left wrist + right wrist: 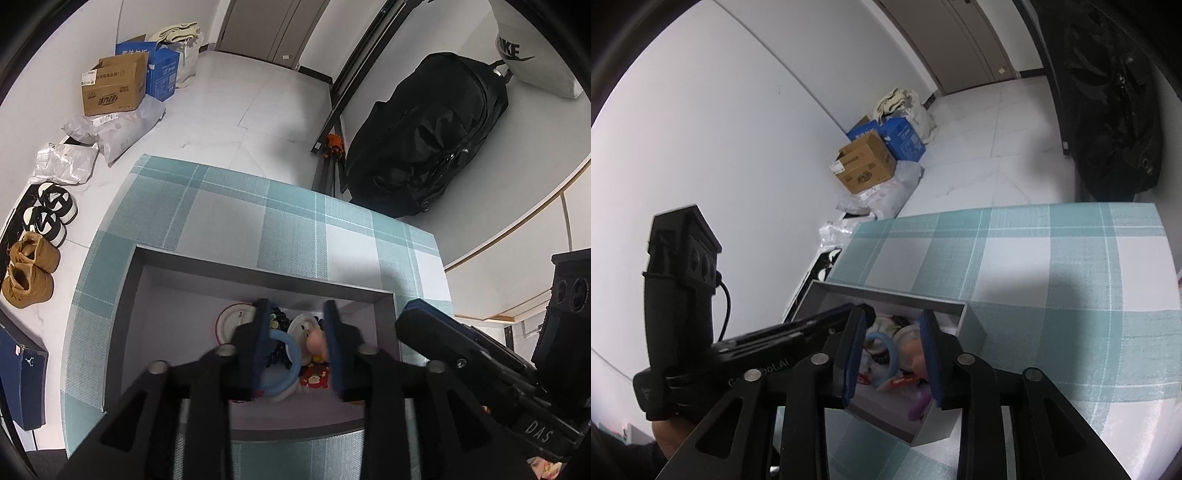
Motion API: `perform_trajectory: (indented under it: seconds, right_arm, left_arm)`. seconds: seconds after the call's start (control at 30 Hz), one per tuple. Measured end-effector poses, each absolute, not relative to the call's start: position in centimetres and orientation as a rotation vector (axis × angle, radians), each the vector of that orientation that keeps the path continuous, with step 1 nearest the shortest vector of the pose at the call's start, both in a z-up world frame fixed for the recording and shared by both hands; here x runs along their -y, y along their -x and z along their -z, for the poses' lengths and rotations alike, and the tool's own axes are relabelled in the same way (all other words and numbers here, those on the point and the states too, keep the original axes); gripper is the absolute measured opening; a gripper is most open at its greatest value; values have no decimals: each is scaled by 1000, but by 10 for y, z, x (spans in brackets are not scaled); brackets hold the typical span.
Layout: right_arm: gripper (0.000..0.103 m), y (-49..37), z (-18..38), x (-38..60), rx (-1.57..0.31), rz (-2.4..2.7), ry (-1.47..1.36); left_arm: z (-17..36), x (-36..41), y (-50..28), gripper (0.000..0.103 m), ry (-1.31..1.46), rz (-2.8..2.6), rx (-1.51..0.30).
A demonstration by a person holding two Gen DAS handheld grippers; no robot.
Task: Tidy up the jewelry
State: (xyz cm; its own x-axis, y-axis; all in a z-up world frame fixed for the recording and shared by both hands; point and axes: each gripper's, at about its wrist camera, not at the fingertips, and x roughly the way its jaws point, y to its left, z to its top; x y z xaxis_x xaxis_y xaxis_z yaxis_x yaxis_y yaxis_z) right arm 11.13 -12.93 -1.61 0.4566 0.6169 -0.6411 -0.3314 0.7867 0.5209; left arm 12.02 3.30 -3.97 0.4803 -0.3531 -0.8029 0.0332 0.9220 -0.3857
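A shallow grey box point(258, 264) sits on a teal plaid tablecloth point(295, 218). It holds a jumble of jewelry: a light blue ring point(291, 373), black beads point(279, 321), round white badges point(232, 321), a pink figure point(316, 341) and a red patterned piece point(314, 380). My left gripper point(296, 314) hangs open over the pile, with the blue ring lying below between its fingers, not pinched. My right gripper point(893, 321) is open over the same box point(971, 325), above the blue ring point(892, 354) and a purple piece point(919, 404). The two grippers point in from opposite sides.
A black backpack point(432, 136) leans beyond the table at the right, beside tripod legs point(332, 147). Cardboard boxes point(110, 88), plastic bags point(122, 129) and shoes point(29, 273) line the left wall. A dark blue shoebox point(22, 384) stands at the lower left.
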Motion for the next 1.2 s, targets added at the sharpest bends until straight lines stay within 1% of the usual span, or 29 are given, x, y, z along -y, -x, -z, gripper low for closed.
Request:
perform_trajectory:
  seconds: [0.03, 0.07, 0.13, 0.17, 0.23, 0.3, 0.4, 0.5, 0.6, 0.67, 0.73, 1.1, 1.2]
  right_arm:
    - [36, -111, 15, 130, -925, -597, -346]
    - [37, -111, 15, 131, -923, -594, -349]
    - [39, -110, 14, 133, -920, -592, -352]
    - [40, -109, 13, 133, -919, -590, -352]
    - [45, -108, 12, 134, -917, -587, -355]
    - [48, -108, 12, 134, -914, -589, -356]
    - [56, -105, 9, 136, -903, -582, -350]
    - [60, -103, 6, 139, -890, -580, -356]
    - [68, -99, 4, 141, -883, -581, -354]
    - [70, -96, 3, 141, -879, -581, -347]
    - [74, -92, 1, 141, -874, -577, -334]
    - [81, -64, -8, 141, -821, -579, -270]
    - [86, -55, -12, 144, -796, -577, -260]
  left_arm:
    - [38, -34, -119, 42, 344, 244, -1042]
    - [36, -34, -118, 46, 348, 247, -1029]
    - [33, -33, -116, 49, 342, 248, -1014]
    - [33, -32, -116, 49, 340, 247, -1013]
    - [33, -31, -115, 50, 335, 248, -1018]
    - [33, -31, -115, 50, 328, 242, -1019]
    - [31, -31, -112, 50, 313, 241, -1009]
    - [27, -30, -107, 50, 298, 245, -988]
    - [23, -28, -103, 51, 269, 235, -971]
    - [21, -27, -99, 56, 260, 229, -964]
    - [19, -27, -94, 61, 251, 217, -946]
    - [5, -26, -69, 65, 192, 195, -852]
    - [1, -29, -60, 65, 197, 194, -824]
